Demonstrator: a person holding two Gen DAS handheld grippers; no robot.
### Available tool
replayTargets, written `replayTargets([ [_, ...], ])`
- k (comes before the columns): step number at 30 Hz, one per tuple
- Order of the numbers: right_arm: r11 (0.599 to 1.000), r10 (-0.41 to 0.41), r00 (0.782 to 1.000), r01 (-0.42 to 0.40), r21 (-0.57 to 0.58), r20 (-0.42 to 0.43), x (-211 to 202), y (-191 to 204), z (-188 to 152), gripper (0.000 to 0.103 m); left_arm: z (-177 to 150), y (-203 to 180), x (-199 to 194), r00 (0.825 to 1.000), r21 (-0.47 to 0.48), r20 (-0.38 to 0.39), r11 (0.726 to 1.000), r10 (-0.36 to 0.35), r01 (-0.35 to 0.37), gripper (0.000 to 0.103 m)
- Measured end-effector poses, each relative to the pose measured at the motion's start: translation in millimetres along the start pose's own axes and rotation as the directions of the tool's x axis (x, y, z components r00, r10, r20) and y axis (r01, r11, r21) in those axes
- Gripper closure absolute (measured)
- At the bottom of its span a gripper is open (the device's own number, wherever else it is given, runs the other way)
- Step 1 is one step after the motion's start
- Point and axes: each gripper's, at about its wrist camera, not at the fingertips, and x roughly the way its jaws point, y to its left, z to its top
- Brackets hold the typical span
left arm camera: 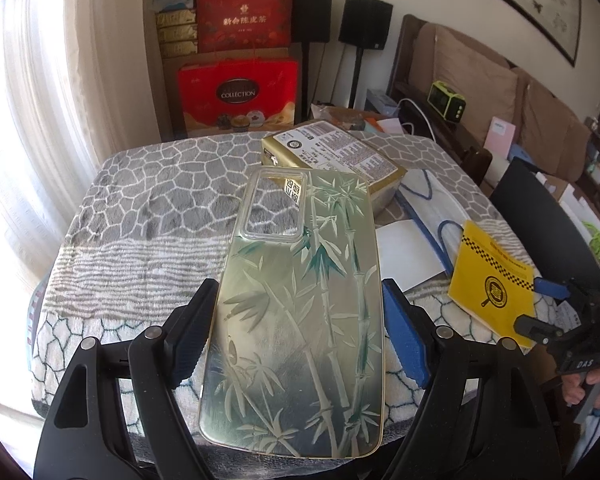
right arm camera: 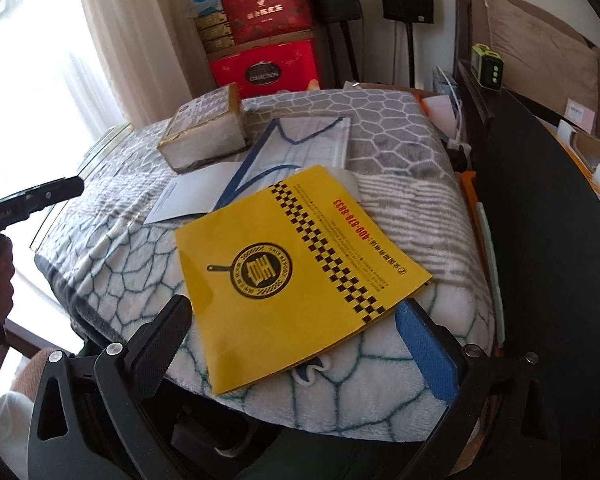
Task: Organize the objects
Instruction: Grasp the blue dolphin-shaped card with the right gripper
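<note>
— Left side?
— My left gripper [left arm camera: 300, 312] is clamped on one phone case [left arm camera: 304, 300], held above the blanket [left arm camera: 148, 200], long axis pointing away, camera cutout far.
— Right?
— My right gripper [right arm camera: 296, 336] is spread wide, gripping nothing, straddling one yellow booklet's [right arm camera: 296, 268] near edge. Beyond: one mask [right arm camera: 312, 140], one gold box [right arm camera: 204, 136].

- Phone case [left arm camera: 300, 300]: glossy, translucent plastic with printed bamboo.
- Blanket [left arm camera: 140, 200]: soft, matt fleece cloth.
- Booklet [right arm camera: 296, 268]: smooth yellow paper, slight sheen.
- Gripper pads [right arm camera: 428, 352]: ribbed blue rubbery surface.
</note>
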Motion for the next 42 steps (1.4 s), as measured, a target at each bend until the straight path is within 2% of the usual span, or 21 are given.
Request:
replayTargets([
  [5, 0.997, -0.035, 0.999, 0.036, -0.072, 0.007, 11, 24, -3, 0.000, -1, -1, 4, 1.000, -0.001, -0.007, 1.000, -0.011, 0.011, 0.026],
  [9, 0.980, -0.135, 0.990, 0.138, -0.145, 0.031, 22, 43, -9, 0.000, -3, 1, 8, 1.000, -0.003, -0.010, 1.000, -0.018, 0.018, 0.026],
  [10, 0.978, -0.140, 0.989, 0.147, -0.151, 0.056, 23, 46, -10, 0.000, -4, 2, 9, 1.000, -0.007, -0.014, 1.000, -0.018, 0.018, 0.026],
  [17, 0.985, -0.139, 0.987, 0.146, -0.094, 0.080, 25, 41, -10, 0.003, -7, 0, 17, 0.999, -0.014, -0.042, 1.000, -0.016, 0.016, 0.026],
  [20, 0.983, -0.158, 0.983, 0.166, -0.082, 0.098, 22, 42, -10, 0.022, -8, -3, 17, 0.999, -0.004, -0.041, 1.000, -0.016, 0.016, 0.026],
  [22, 0.982, -0.164, 0.981, 0.172, -0.075, 0.104, 19, 40, -9, 0.047, -8, -4, 17, 0.999, -0.001, -0.043, 1.000, -0.017, 0.017, 0.026],
  [23, 0.982, -0.167, 0.981, 0.175, -0.067, 0.102, 18, 38, -8, 0.052, -8, -4, 18, 0.999, -0.001, -0.045, 1.000, -0.016, 0.016, 0.026],
  [24, 0.983, -0.167, 0.981, 0.174, -0.059, 0.100, 16, 35, -7, 0.064, -8, -3, 18, 0.999, -0.001, -0.045, 1.000, -0.016, 0.016, 0.026],
  [25, 0.984, -0.162, 0.982, 0.168, -0.053, 0.097, 15, 33, -6, 0.068, -8, -3, 17, 0.999, -0.003, -0.045, 1.000, -0.017, 0.016, 0.026],
  [38, 0.992, -0.118, 0.983, 0.124, -0.033, 0.144, -1, 31, -3, 0.068, -9, 0, 21, 0.998, -0.006, -0.055, 1.000, -0.013, 0.012, 0.026],
  [42, 0.998, -0.070, 0.985, 0.069, 0.013, 0.156, -9, 23, 0, 0.068, -9, 1, 21, 0.998, -0.008, -0.054, 1.000, -0.011, 0.011, 0.026],
])
